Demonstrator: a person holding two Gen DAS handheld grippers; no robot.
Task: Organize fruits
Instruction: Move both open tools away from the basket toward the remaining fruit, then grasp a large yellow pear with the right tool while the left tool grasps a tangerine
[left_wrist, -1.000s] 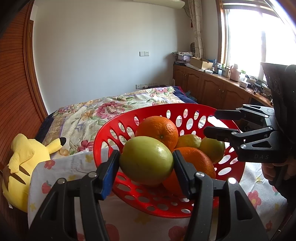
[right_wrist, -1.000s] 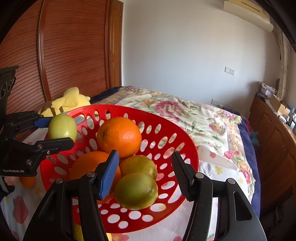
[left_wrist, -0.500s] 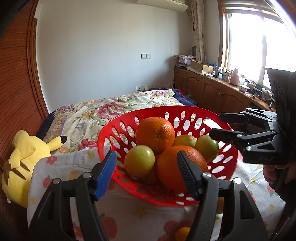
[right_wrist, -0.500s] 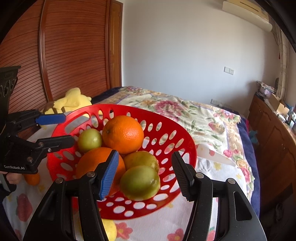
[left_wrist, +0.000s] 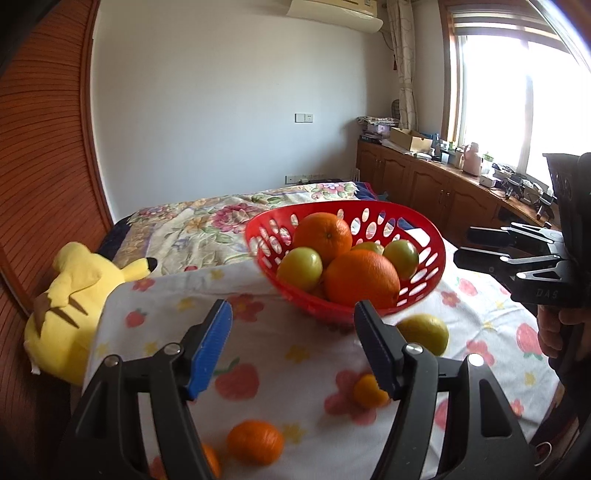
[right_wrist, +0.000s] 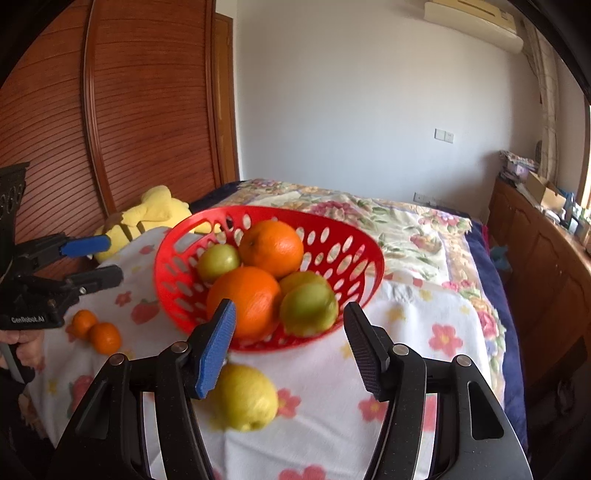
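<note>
Left wrist view: 1 small orange fruit (left_wrist: 211, 461) at the bottom edge is mostly hidden behind the left hand-held gripper (left_wrist: 291, 349); a 2nd (left_wrist: 367, 390) is partly covered by its right finger. The lemon (right_wrist: 245, 397) is motion-blurred in the right wrist view. Fruits low in the red basket (right_wrist: 360, 258) are hidden by those above. Items on the far cabinet (left_wrist: 436, 181) are too small to identify.

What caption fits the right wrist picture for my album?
Open right gripper faces a red plastic basket of oranges and green fruit; one yellow lemon lies outside.
</note>
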